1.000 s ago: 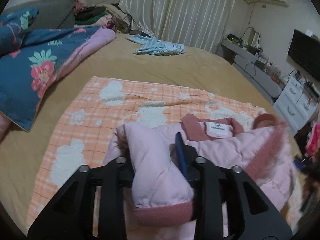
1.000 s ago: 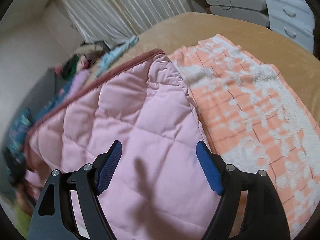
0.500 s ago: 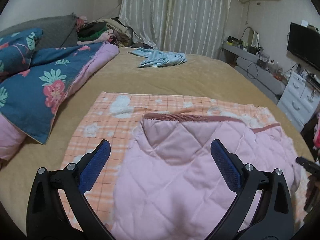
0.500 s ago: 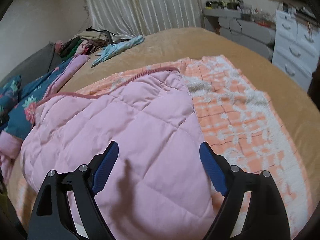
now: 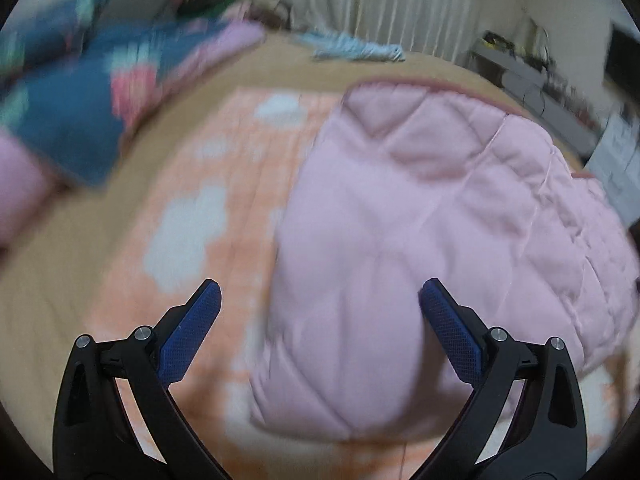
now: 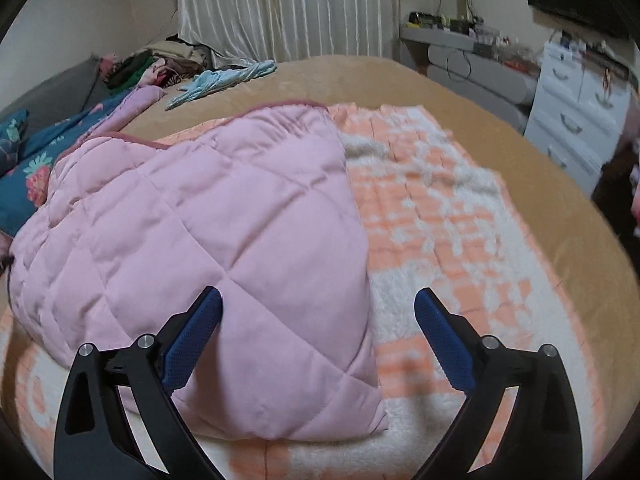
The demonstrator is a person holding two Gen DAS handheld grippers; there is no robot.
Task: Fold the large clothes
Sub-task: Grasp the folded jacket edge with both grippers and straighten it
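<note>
Lying folded on the orange-and-white checked fleece blanket (spread over the bed), the pink quilted padded jacket is released; left gripper gapes, right gripper just widened, nothing clamped.

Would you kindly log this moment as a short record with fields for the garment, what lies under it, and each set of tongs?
garment: pink quilted jacket, folded, lying flat
underlay: orange checked blanket on the tan bed cover
left tongs: open, nothing gripped, above the jacket's near edge
right tongs: jaws just opened wider, nothing gripped, over the jacket's near corner
background: light blue garment farther up the bed
</note>
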